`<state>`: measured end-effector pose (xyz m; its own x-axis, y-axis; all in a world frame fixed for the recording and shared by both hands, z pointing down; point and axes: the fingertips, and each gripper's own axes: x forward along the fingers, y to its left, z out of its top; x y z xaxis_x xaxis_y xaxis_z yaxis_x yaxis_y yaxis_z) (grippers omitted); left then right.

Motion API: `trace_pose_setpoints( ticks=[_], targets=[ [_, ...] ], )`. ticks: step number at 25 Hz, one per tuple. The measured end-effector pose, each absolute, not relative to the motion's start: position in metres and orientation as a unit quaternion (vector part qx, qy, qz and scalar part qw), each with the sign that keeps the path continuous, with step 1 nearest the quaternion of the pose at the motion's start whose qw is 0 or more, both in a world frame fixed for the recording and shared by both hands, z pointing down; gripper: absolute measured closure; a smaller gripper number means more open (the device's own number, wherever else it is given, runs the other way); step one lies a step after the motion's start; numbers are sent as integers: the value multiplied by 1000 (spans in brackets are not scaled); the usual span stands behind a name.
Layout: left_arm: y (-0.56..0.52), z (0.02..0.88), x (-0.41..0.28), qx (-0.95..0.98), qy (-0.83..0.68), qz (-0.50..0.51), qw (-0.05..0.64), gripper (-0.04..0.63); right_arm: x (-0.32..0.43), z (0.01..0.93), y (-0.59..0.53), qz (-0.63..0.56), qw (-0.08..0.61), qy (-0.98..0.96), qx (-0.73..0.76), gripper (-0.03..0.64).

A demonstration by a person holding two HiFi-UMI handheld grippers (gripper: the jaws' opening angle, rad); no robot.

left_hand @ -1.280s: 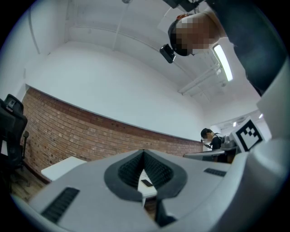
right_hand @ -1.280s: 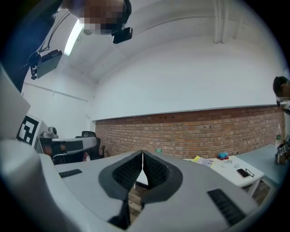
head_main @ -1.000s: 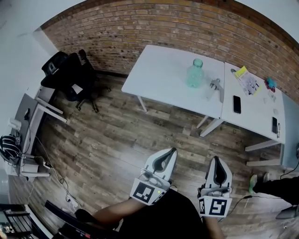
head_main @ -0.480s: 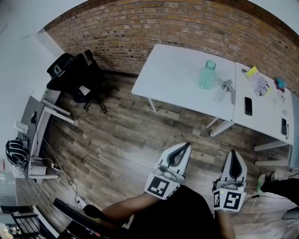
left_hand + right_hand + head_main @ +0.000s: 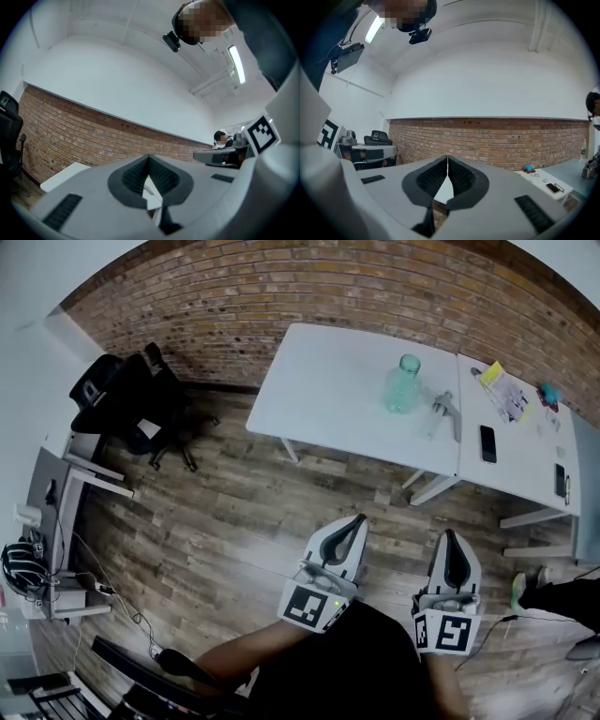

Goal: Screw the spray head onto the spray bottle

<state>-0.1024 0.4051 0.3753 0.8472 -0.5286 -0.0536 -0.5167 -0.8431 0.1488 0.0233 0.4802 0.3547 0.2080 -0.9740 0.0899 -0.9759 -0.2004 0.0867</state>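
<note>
My left claw [image 5: 359, 519] and right claw [image 5: 451, 533] stayed shut and empty, low in frame, having drifted only slightly. Bottle [image 5: 404, 385] and spray head [image 5: 442, 414] sat untouched on the surface [image 5: 323, 381], upper right, well apart from me. I judged the approach unfinished.

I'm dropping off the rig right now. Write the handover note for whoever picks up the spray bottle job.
Left gripper: shut, empty, over the wooden floor, short of the white table.
Right gripper: shut, empty, beside the left one.
Spray bottle: upright on the table, no head fitted.
Spray head: lying on the table beside the bottle, to its right in the head view.
Done: nothing yet.
Left: reach the table, grasp both, screw the head on.
</note>
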Motion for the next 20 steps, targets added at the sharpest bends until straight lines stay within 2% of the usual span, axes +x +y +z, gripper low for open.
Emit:
trace_pose_setpoints(
  ticks=[20],
  targets=[
    [367,380,-99,962,-249,-42,102,600,26,360,435,17,55,-613,788,609]
  ],
)
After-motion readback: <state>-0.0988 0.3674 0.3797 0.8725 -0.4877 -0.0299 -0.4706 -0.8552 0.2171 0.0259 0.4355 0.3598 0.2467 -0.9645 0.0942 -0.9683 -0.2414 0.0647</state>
